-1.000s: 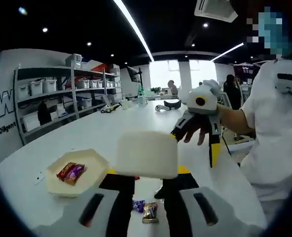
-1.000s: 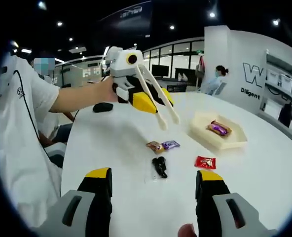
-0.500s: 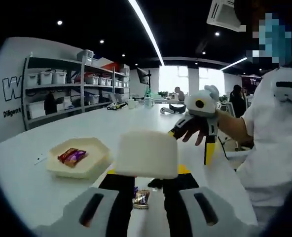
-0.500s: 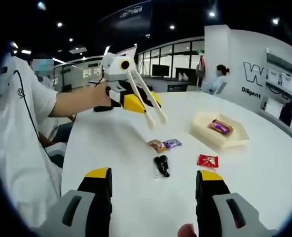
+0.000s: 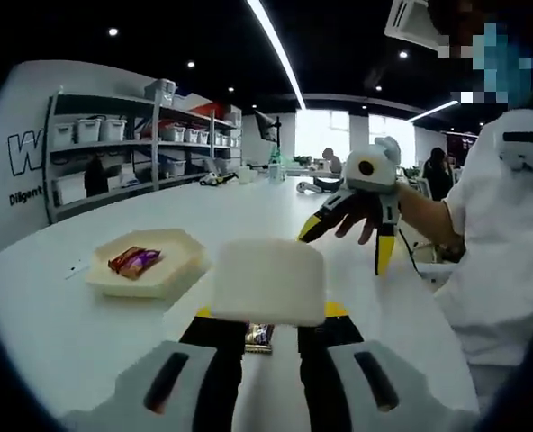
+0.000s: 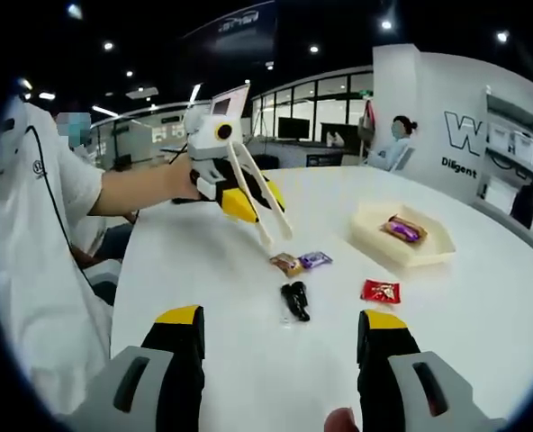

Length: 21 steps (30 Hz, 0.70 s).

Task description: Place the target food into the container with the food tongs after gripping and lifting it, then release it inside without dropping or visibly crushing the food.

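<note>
White table (image 5: pixel 203 216); metal shelving (image 5: pixel 113 162) with white storage bins (image 5: pixel 91 130) along wall; ceiling light strip (image 5: pixel 280 54); seated person (image 6: pixel 397 144) at far wall; windows (image 5: pixel 334 135) beyond.

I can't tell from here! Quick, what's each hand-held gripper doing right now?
Left hand-held gripper: shut on the tongs, tips over the table, holding no food.
Right hand-held gripper: open, holding nothing.

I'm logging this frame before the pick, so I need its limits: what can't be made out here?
- Left gripper view: the tongs' handle end blocks the table ahead; one candy peeks out.
- Right gripper view: wrapper print on the red candy and the snacks in the container is too small.
</note>
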Each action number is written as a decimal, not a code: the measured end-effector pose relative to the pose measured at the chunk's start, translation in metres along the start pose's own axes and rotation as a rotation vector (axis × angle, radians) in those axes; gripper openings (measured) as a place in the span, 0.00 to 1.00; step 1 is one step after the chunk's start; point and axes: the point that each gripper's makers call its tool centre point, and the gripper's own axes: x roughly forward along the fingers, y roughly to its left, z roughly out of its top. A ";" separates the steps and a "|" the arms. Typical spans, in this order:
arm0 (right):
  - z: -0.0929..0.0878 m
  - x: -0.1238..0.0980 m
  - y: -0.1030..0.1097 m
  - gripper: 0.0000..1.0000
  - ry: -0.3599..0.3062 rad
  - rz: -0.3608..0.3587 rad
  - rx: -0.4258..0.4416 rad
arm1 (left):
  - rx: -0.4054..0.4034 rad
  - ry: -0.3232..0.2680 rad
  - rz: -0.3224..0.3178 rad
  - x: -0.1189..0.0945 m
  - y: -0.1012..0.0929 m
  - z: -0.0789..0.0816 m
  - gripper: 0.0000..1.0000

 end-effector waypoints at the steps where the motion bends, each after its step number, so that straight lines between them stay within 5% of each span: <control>1: -0.001 0.000 0.000 0.66 0.001 0.000 0.000 | 0.001 0.007 0.001 0.001 0.000 -0.002 0.21; 21: -0.006 0.000 -0.004 0.66 -0.001 0.002 0.013 | 0.003 0.064 0.013 0.012 0.009 -0.022 0.21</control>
